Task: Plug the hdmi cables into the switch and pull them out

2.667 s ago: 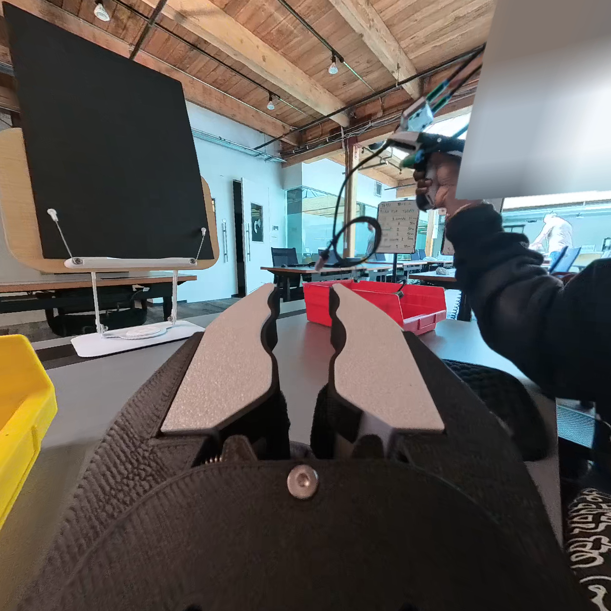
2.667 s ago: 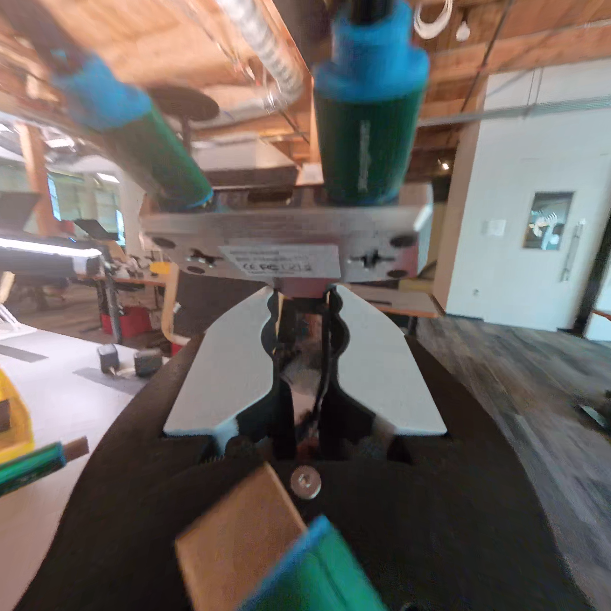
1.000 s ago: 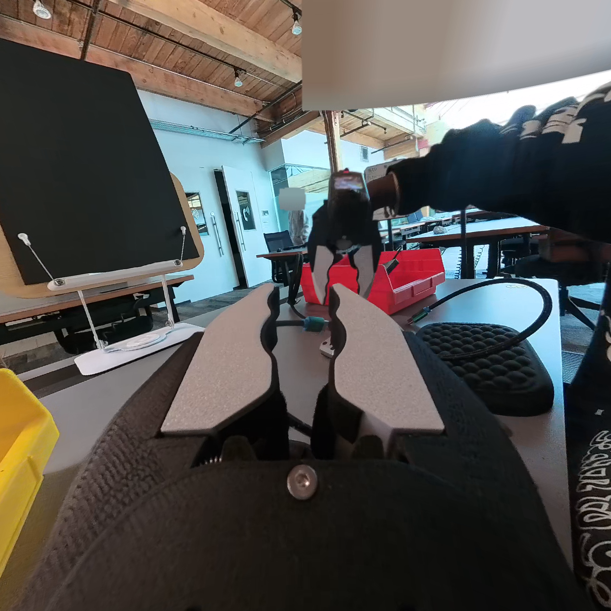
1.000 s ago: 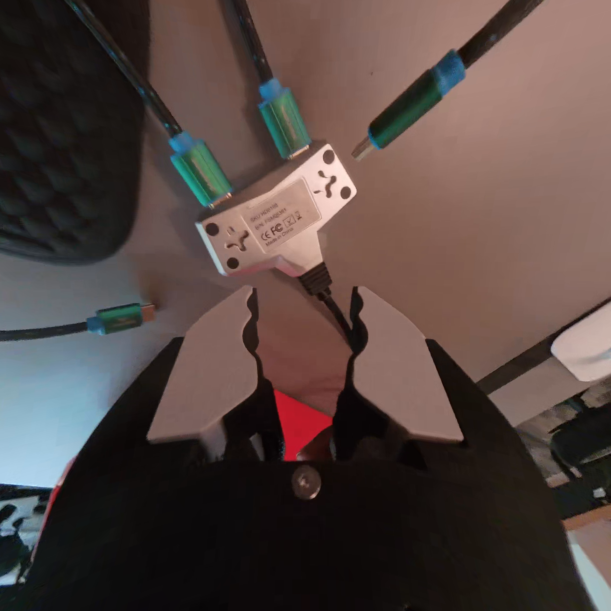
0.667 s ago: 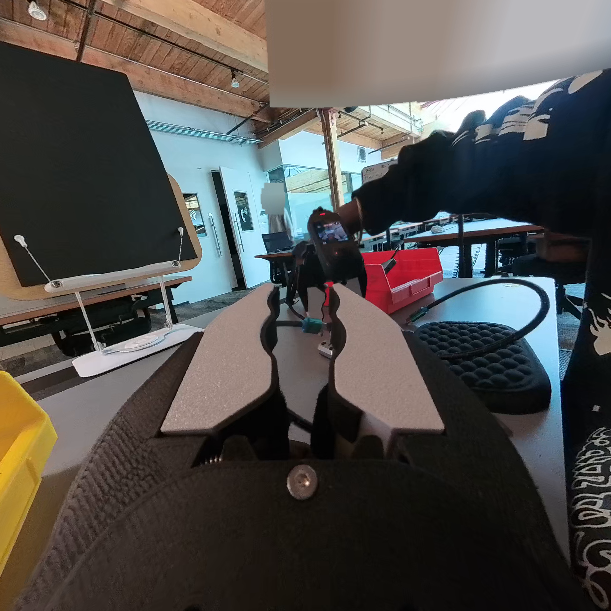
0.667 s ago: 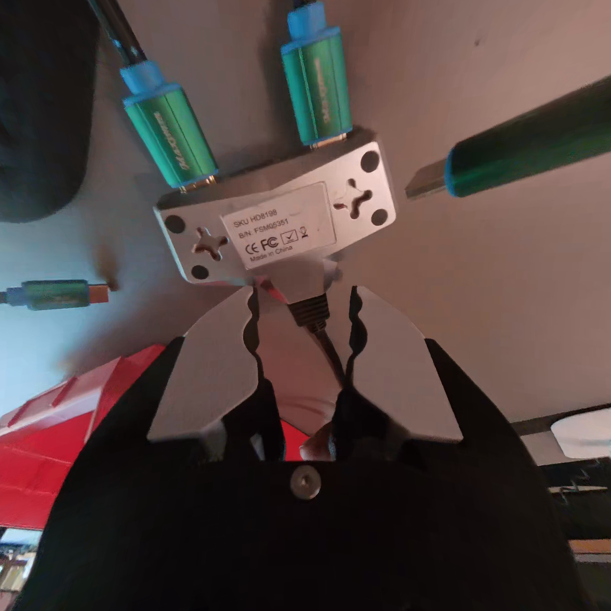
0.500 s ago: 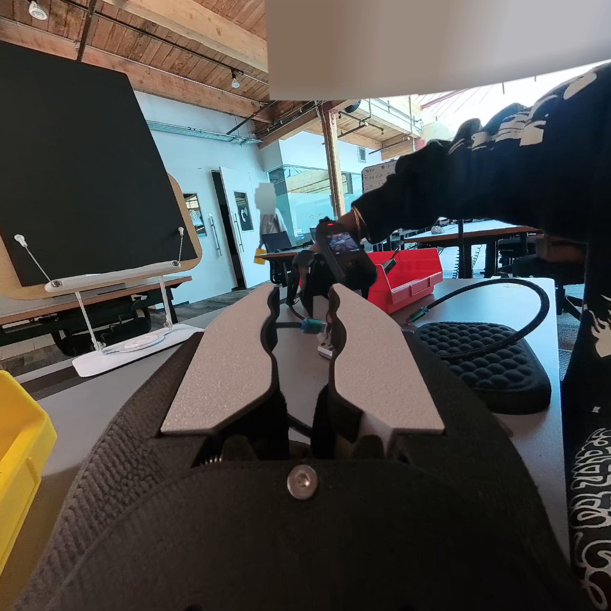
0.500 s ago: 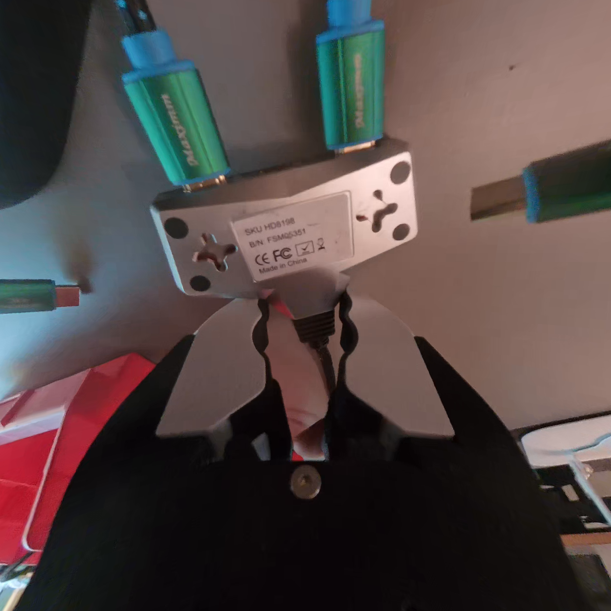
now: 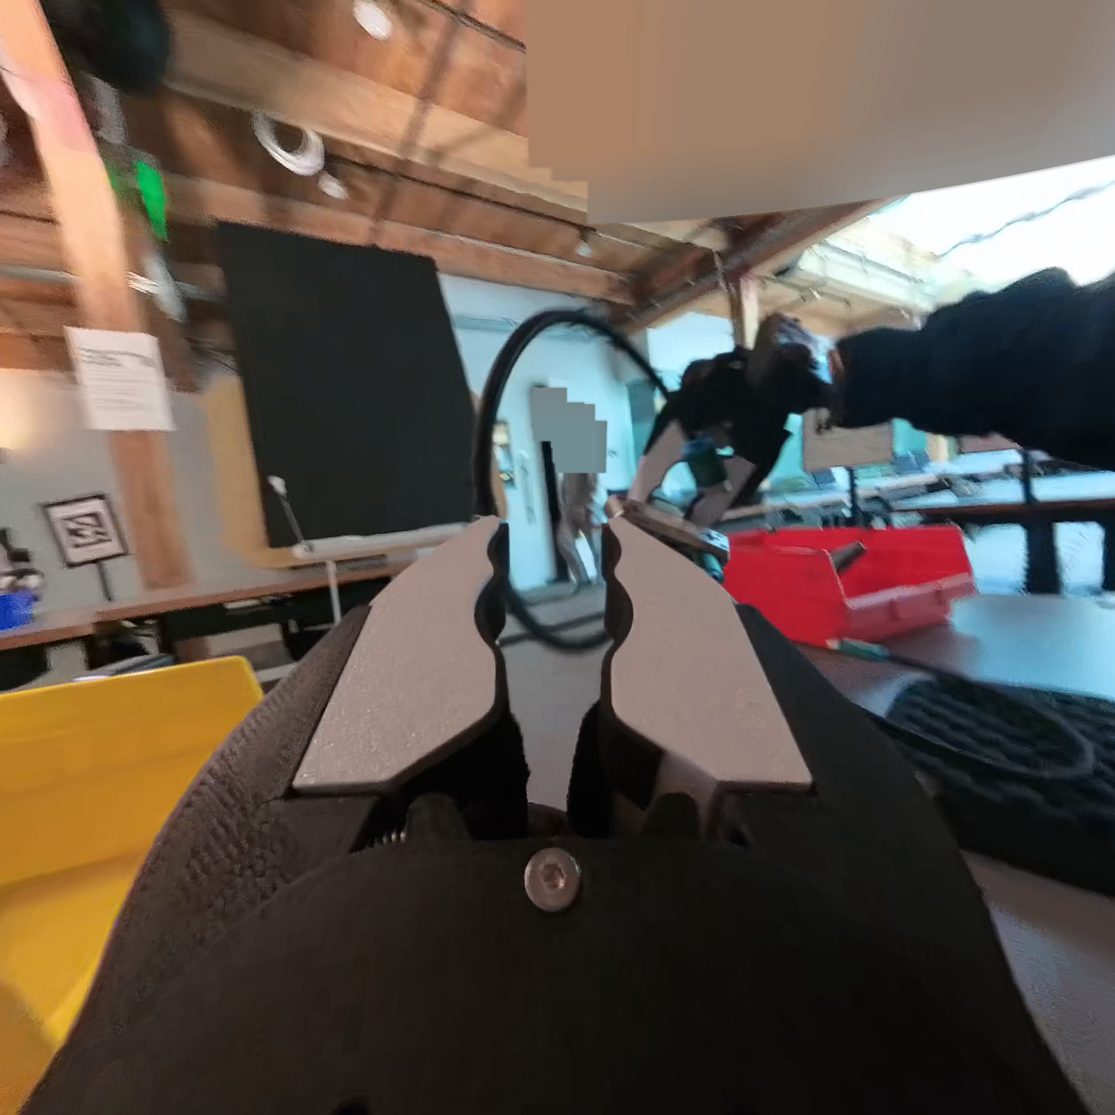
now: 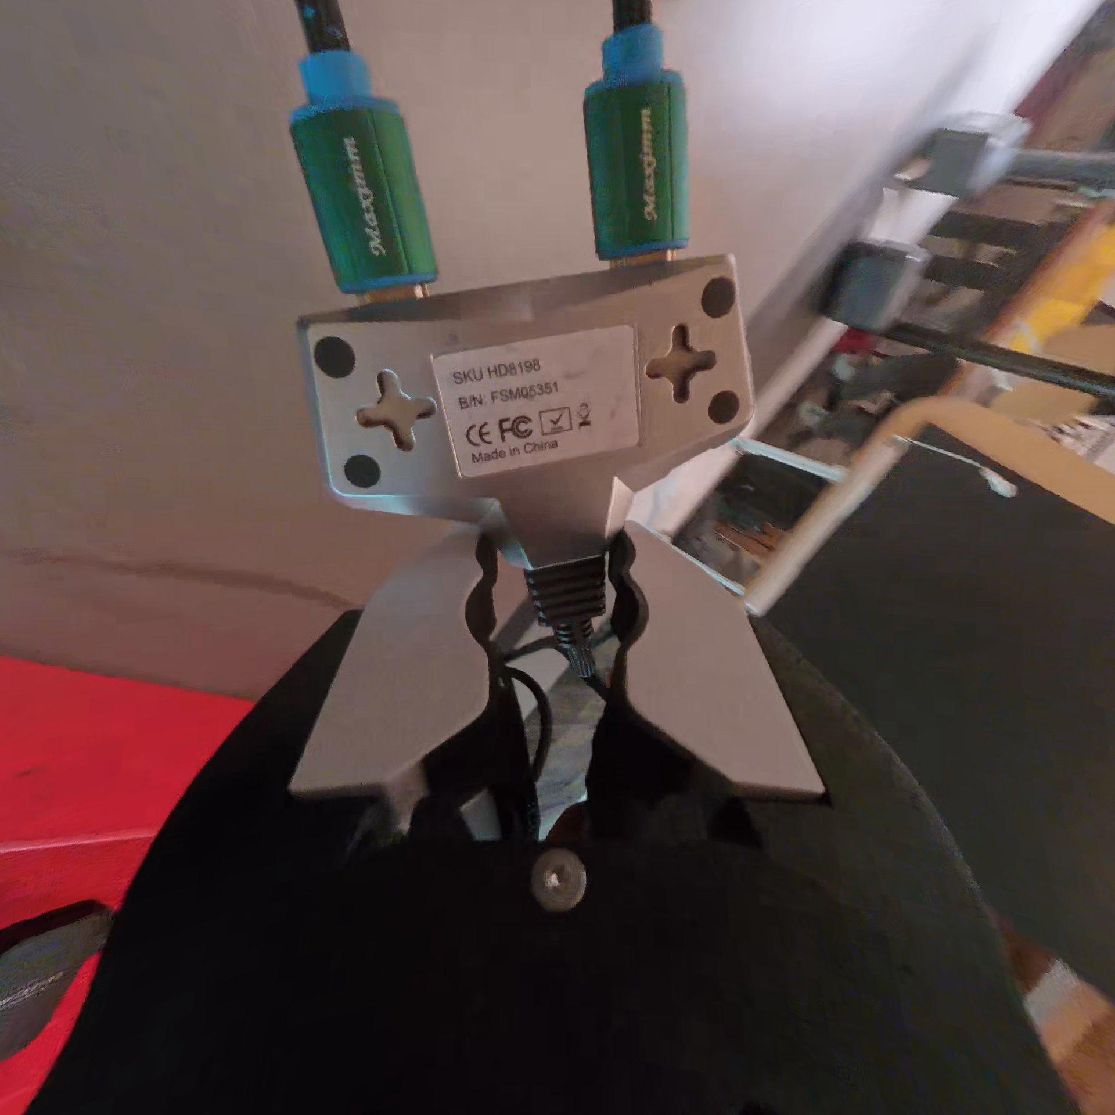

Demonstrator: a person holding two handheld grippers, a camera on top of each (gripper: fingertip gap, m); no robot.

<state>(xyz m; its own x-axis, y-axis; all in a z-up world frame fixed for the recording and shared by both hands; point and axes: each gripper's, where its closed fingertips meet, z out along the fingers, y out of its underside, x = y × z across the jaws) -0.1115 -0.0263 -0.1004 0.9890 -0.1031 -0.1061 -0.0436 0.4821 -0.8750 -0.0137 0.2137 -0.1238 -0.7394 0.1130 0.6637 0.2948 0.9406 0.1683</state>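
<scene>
My right gripper (image 10: 558, 543) is shut on the narrow tail end of the silver HDMI switch (image 10: 525, 392) and holds it above the grey table (image 10: 151, 301), label side towards the camera. Two green HDMI plugs (image 10: 362, 199) (image 10: 639, 175) sit in its far ports, their black cables running up out of view. In the left wrist view the right gripper (image 9: 668, 516) holds the switch (image 9: 694, 540) in the air with a black cable loop (image 9: 501, 452) hanging from it. My left gripper (image 9: 550, 531) is open and empty, apart from the switch.
A red bin (image 9: 844, 579) stands at the table's far side, also below the switch in the right wrist view (image 10: 90, 754). A yellow bin (image 9: 90, 784) is at the left. A black textured mat (image 9: 995, 742) with a cable lies at the right. A black board on a stand (image 9: 344, 392) is behind.
My right gripper closed on the switch's tail and lifted it off the table with both cables plugged in. My left gripper swung to the left and stayed empty.
</scene>
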